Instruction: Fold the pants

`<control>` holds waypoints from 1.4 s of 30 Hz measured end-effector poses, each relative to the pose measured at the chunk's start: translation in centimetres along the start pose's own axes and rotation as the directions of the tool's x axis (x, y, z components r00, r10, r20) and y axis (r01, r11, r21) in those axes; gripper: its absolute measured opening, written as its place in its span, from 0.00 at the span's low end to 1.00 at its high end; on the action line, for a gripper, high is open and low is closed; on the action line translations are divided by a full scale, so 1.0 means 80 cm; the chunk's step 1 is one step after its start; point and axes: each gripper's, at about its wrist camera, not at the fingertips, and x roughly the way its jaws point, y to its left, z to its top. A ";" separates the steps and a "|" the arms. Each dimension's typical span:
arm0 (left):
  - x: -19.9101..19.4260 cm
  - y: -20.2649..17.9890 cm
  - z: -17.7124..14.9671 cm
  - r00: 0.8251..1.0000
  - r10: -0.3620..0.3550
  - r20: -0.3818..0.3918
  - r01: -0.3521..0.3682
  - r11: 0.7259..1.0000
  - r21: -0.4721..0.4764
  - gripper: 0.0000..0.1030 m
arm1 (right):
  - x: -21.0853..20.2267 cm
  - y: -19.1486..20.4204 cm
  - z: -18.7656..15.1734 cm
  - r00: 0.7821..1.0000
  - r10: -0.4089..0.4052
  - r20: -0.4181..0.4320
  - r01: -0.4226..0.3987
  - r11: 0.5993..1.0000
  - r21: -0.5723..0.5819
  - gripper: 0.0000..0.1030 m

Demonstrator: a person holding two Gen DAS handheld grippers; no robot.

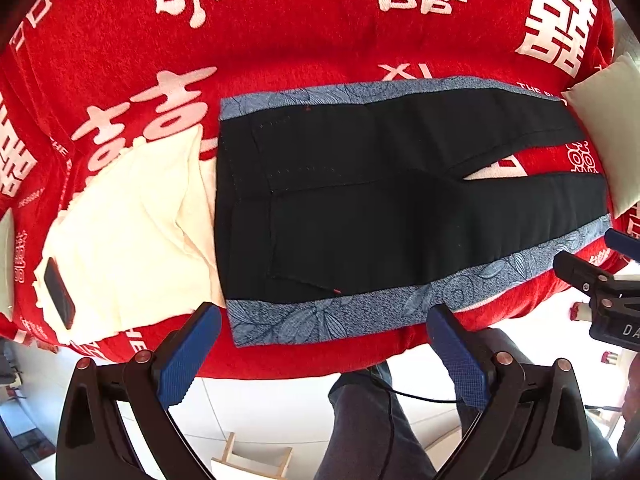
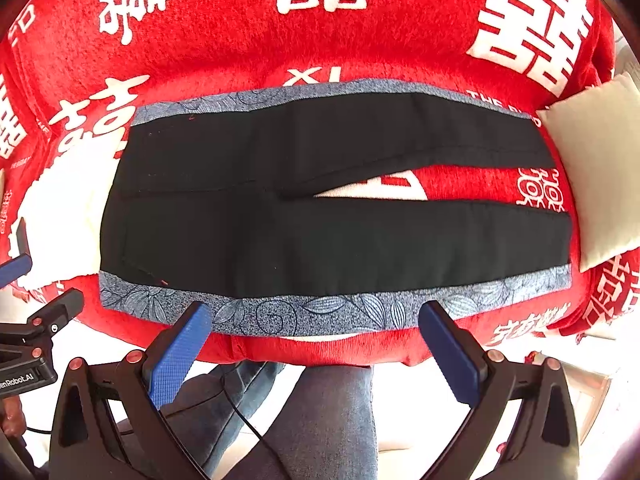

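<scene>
The fold has not yet begun: the black pants with blue leaf-patterned side stripes (image 1: 360, 208) lie spread flat and unfolded on the red blanket with large white characters (image 1: 280, 32) that covers what seems to be a bed, though the fisheye view makes the surface hard to judge. The waistband points toward the blanket's left side, where it overlaps a cream-white folded cloth (image 1: 132, 232) carrying a dark phone-like slab (image 1: 59, 294), and the two legs run toward the right side, parted by a narrow wedge of red, ending near a pale cushion (image 2: 596, 168). The left claw (image 1: 324, 316) hangs open and empty just off the near edge, its blue pads straddling the waist end of the near stripe without touching it. The right claw (image 2: 314, 314) is likewise spread wide and empty, poised over the middle of the same near stripe. The step in hand looks like the approach for the first lengthwise fold. The next move probably calls for both claws to come down and pinch the near edge, one by the waistband and one farther along the leg, then carry it across onto the far leg.
</scene>
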 end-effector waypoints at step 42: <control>0.194 -0.011 -0.105 0.947 -0.311 0.078 0.312 0.837 -0.449 0.94 | 0.242 -0.116 -0.127 0.672 0.737 0.072 -0.695 0.594 0.404 0.66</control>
